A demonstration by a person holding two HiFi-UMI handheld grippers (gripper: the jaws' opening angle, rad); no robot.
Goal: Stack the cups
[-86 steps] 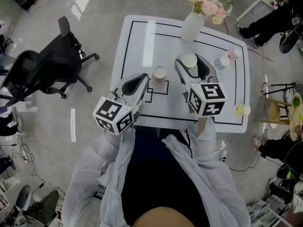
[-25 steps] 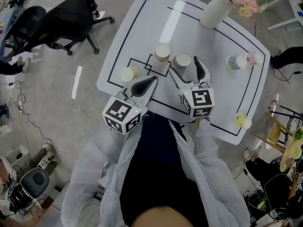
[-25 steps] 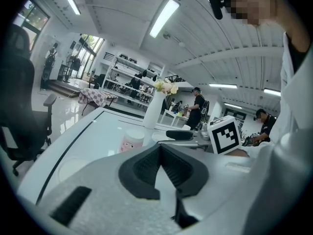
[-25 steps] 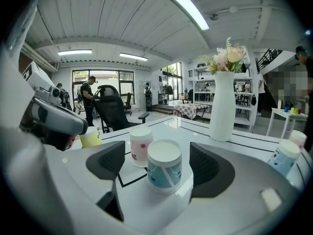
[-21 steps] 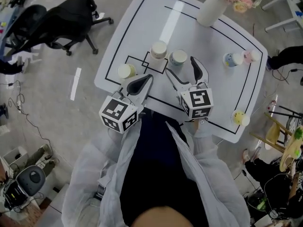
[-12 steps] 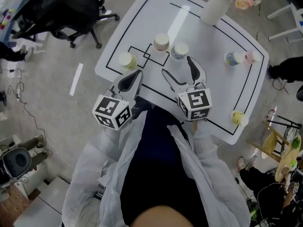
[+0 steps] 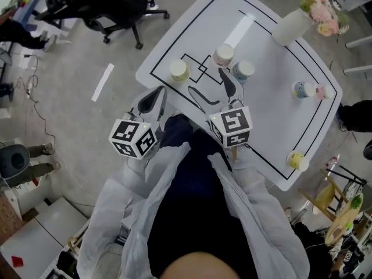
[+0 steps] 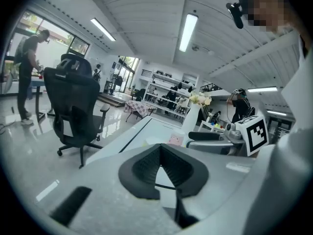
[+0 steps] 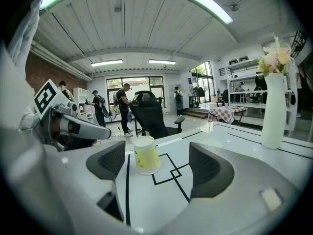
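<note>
The left claw (image 8: pixel 159 150) is closed on nothing at the tabletop's (image 7: pixel 273 115) near edge. Beside it, the right claw (image 7: pixel 207 81) stands wide open and empty over the tabletop. Just beyond, three cups stand unstacked: the yellow cup (image 7: pixel 179 70) ahead of the right claw's gap, then the pink cup (image 7: pixel 223 55) and blue cup (image 7: pixel 243 70) just beside each other, and a vase (image 7: pixel 290 27) at the far edge.

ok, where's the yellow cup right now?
Head view: the yellow cup stands on the white table near its left edge, left of the pink cup. In the right gripper view it sits ahead of the open fingers of the right gripper, untouched.
</note>
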